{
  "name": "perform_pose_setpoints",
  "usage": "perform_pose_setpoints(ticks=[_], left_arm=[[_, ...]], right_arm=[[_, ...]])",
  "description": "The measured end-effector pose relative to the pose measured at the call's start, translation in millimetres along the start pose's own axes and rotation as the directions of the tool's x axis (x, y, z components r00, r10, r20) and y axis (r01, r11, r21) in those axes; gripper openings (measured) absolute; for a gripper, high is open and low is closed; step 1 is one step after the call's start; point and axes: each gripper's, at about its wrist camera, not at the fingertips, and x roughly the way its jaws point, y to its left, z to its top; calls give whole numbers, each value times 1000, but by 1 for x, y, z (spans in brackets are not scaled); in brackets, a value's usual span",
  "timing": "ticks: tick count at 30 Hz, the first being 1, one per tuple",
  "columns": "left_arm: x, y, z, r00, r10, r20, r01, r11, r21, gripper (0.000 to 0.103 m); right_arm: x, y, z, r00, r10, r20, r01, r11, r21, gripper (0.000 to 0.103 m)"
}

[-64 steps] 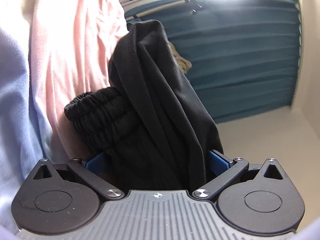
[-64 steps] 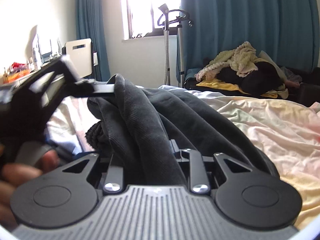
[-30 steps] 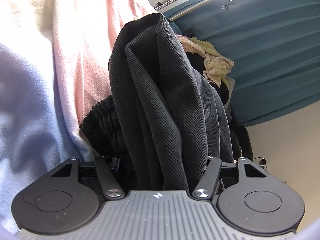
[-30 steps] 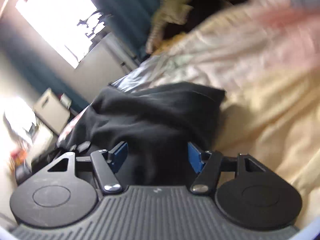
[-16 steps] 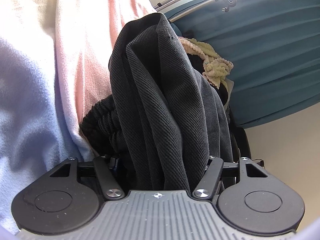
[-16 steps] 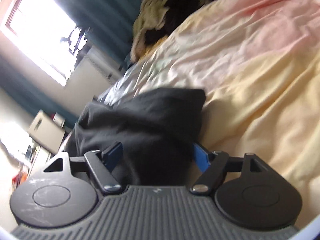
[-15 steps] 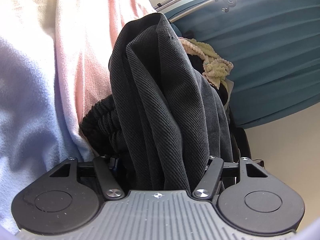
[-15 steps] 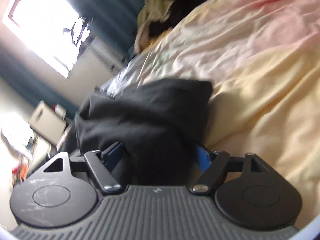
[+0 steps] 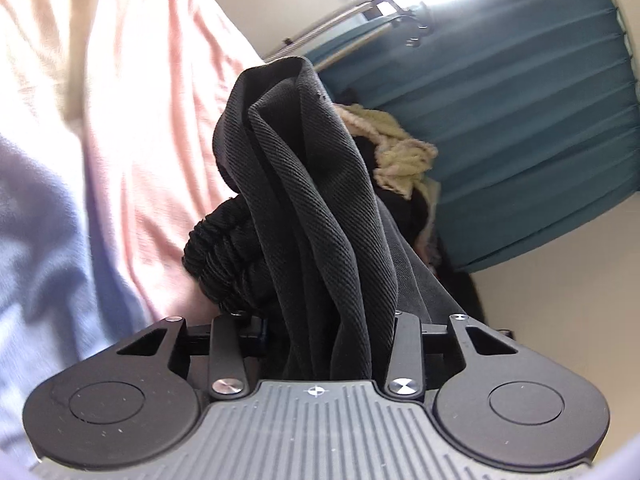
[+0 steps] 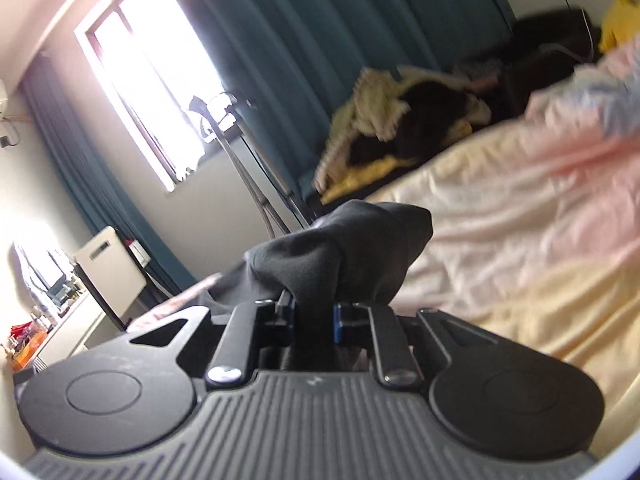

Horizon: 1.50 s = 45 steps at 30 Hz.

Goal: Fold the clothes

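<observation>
A dark grey ribbed garment (image 9: pixel 316 200) with a gathered black waistband (image 9: pixel 216 256) rises bunched in front of my left gripper (image 9: pixel 324 324), which is shut on a thick fold of it; the fingertips are hidden by the cloth. In the right wrist view my right gripper (image 10: pixel 314 316) is shut on another bunch of the same dark garment (image 10: pixel 352 252), held above the bed. Its blue pads (image 10: pixel 337 322) squeeze the cloth close together.
The bed is covered by a pastel pink, yellow and pale blue sheet (image 10: pixel 520 240), also in the left wrist view (image 9: pixel 132 120). A pile of cream and black clothes (image 10: pixel 400 120) lies by teal curtains (image 10: pixel 320 40). A window (image 10: pixel 152 80), a metal stand and a white heater stand beyond.
My right gripper has closed on the dark garment and lifted it off the sheet, turning toward the window. My left gripper keeps its grip and has tilted slightly.
</observation>
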Motion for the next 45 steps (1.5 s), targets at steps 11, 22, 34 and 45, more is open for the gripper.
perform_pose_setpoints(ticks=[11,22,34,45], left_arm=[[-13,-104,-70,977,-191,-90,202,969,139,43],[73,-162,-241,877,-309,-368,397,897,192,44],[186,-48,-332,820,-214,-531,454,808,375,47],[193,1,-331,793,-144,-592,466,768,439,67]], right_arm=[[-140,-37,91,982,-32,184,36,999,-16,16],[-297,-175,111,908,-257,330,255,966,53,16],[-282,-324,-45,862,-492,122,427,834,350,17],[-275,-333,-59,839,-530,124,459,812,362,39]])
